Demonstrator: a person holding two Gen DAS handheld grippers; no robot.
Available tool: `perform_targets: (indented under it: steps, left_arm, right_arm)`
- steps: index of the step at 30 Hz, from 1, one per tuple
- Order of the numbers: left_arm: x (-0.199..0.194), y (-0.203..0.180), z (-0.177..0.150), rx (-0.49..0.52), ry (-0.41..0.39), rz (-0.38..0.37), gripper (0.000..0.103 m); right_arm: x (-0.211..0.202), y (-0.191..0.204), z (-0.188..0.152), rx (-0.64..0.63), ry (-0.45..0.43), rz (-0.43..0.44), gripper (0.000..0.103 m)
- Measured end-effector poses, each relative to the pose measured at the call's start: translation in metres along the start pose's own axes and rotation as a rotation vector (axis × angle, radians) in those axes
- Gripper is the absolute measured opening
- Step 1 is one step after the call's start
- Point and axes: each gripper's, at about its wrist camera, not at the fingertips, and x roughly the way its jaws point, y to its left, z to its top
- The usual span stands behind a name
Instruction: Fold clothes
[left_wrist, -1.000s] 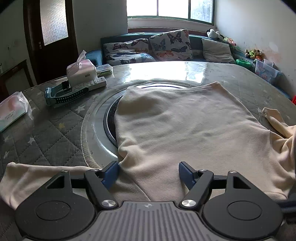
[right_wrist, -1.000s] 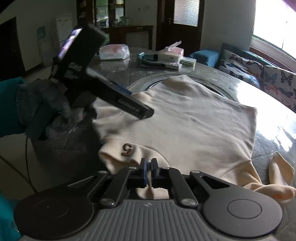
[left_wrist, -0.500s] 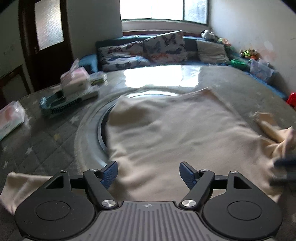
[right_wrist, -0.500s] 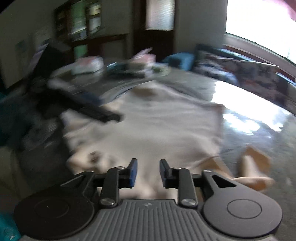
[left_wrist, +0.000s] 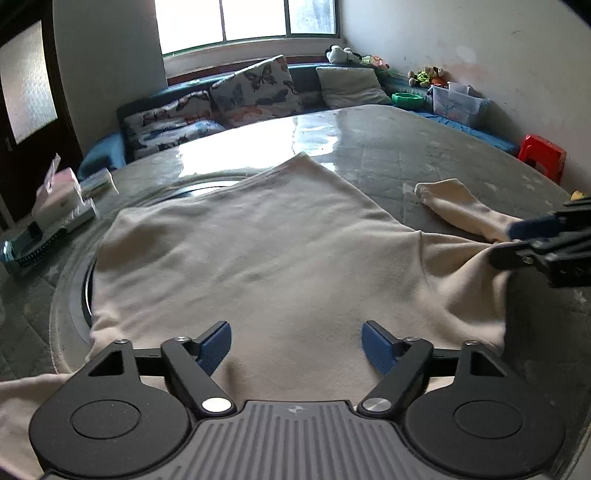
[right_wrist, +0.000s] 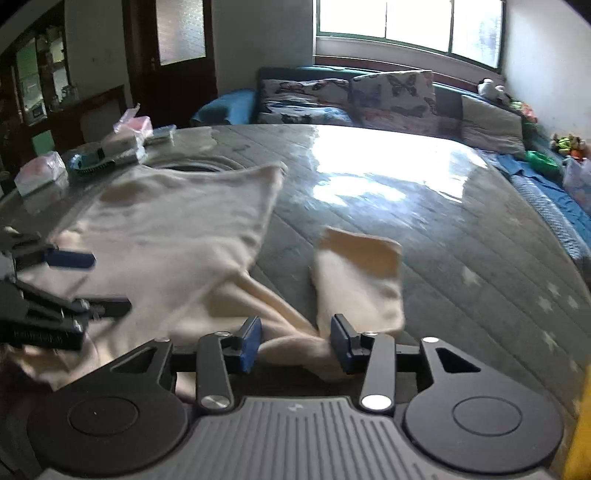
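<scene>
A cream sweater (left_wrist: 266, 251) lies spread on the round table (left_wrist: 388, 147), its hem at the far side. My left gripper (left_wrist: 296, 345) is open over the sweater's near edge, holding nothing. The sweater's right sleeve (left_wrist: 458, 206) lies folded out to the right. In the right wrist view the sweater body (right_wrist: 177, 229) is at the left and the sleeve (right_wrist: 358, 273) runs up from my right gripper (right_wrist: 294, 345), which is open with sleeve fabric between its blue pads. The right gripper also shows at the right edge of the left wrist view (left_wrist: 546, 240).
Tissue packs (left_wrist: 59, 195) and a teal brush (left_wrist: 29, 247) sit at the table's left side. A dark round inset ring (left_wrist: 86, 291) shows under the sweater. A sofa with butterfly cushions (left_wrist: 255, 88) stands behind the table. A red stool (left_wrist: 541, 155) stands at the right.
My right gripper has opened, letting go of the sweater's collar, and swung right to the sleeve. My left gripper stayed open and shifted a little to the right over the sweater.
</scene>
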Motion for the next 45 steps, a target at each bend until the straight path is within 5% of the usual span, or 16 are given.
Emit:
perform_targets:
  steps: [6, 12, 23, 25, 27, 29, 41, 45]
  left_arm:
    - [0.005, -0.007, -0.005, 0.013, 0.003, -0.010, 0.084]
    - [0.005, -0.008, -0.005, 0.008, 0.001, -0.001, 0.086]
    - [0.005, -0.008, -0.005, -0.003, 0.004, 0.009, 0.089]
    - [0.006, -0.008, -0.005, -0.003, 0.004, 0.010, 0.090]
    - [0.006, -0.008, -0.005, -0.005, 0.005, 0.010, 0.091]
    - [0.006, -0.008, -0.005, -0.007, 0.005, 0.010, 0.091]
    - [0.006, -0.007, -0.006, -0.002, -0.002, 0.007, 0.091]
    - [0.005, -0.007, -0.007, -0.002, -0.003, 0.006, 0.091]
  right_arm:
    - [-0.011, -0.017, -0.017, 0.100, 0.005, -0.019, 0.049]
    - [-0.012, -0.051, 0.003, 0.188, -0.057, -0.032, 0.049]
    - [0.069, -0.072, 0.044, 0.192, -0.016, -0.099, 0.047]
    - [0.072, -0.071, 0.045, 0.188, -0.018, -0.099, 0.042]
    - [0.073, -0.069, 0.045, 0.186, -0.020, -0.095, 0.020]
    - [0.069, -0.071, 0.045, 0.195, -0.022, -0.091, 0.010]
    - [-0.014, -0.098, 0.022, 0.186, -0.168, -0.368, 0.004]
    - [-0.010, -0.111, 0.005, 0.219, -0.118, -0.433, 0.016]
